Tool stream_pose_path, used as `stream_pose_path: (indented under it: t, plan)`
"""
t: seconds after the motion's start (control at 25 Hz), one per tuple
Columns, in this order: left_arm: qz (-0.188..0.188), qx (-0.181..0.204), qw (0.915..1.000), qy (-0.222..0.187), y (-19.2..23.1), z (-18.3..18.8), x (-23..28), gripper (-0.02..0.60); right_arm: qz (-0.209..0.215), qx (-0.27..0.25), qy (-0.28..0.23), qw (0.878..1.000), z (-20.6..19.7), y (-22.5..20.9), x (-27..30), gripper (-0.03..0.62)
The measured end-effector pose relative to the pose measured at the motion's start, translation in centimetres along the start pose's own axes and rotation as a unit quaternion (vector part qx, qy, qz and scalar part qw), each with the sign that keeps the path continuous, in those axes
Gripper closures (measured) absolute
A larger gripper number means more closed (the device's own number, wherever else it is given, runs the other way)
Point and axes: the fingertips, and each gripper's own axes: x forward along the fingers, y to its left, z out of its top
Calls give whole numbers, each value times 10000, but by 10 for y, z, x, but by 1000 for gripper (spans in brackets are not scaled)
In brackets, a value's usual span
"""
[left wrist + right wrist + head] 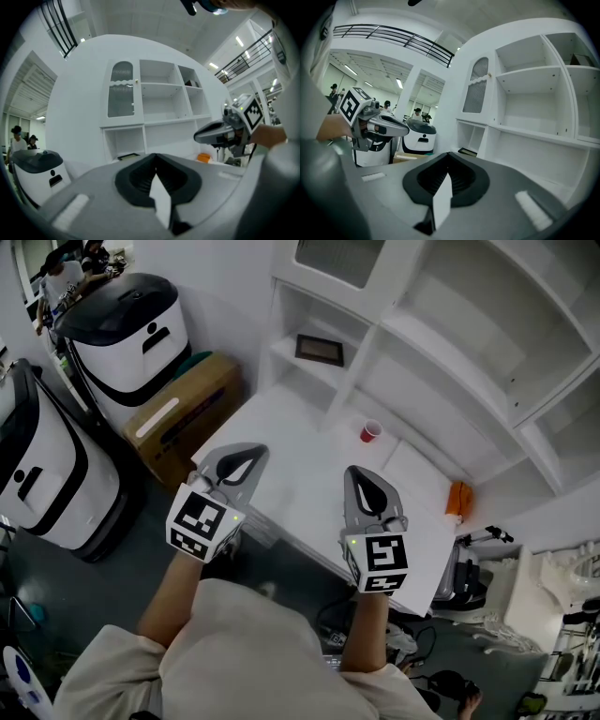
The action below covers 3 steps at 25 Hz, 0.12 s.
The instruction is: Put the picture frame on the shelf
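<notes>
Two grippers hang over the near part of a white table [309, 498], both empty. The left gripper [246, 459] has its jaws pressed together with nothing between them, and its fingers aim rightward across the table. The frame [320, 350] lies flat in the lowest left compartment of the shelf [412, 334], well beyond both sets of fingertips and roughly where their two lines meet. Its long side runs across those lines, parallel to the shelf's front edge. The right gripper [360, 480] is likewise closed on nothing, its fingers leaning slightly leftward. A red cup [371, 431] stands ahead of the right fingers, between them and the shelf. Neither gripper looks clearly nearer; I judge the reach about even. Since the frame already rests on a shelf board, either the job is done or it belongs higher. Any pick calls for the jaws to part first, then close across the frame's short side.
</notes>
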Motion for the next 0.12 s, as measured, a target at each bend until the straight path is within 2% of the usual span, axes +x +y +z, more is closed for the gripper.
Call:
stream_pose_path:
  t: [0.12]
  plan:
    - [-4,9,10000,17,2,-4,2,580,-5,14,-5,10000,-2,-1,3,588]
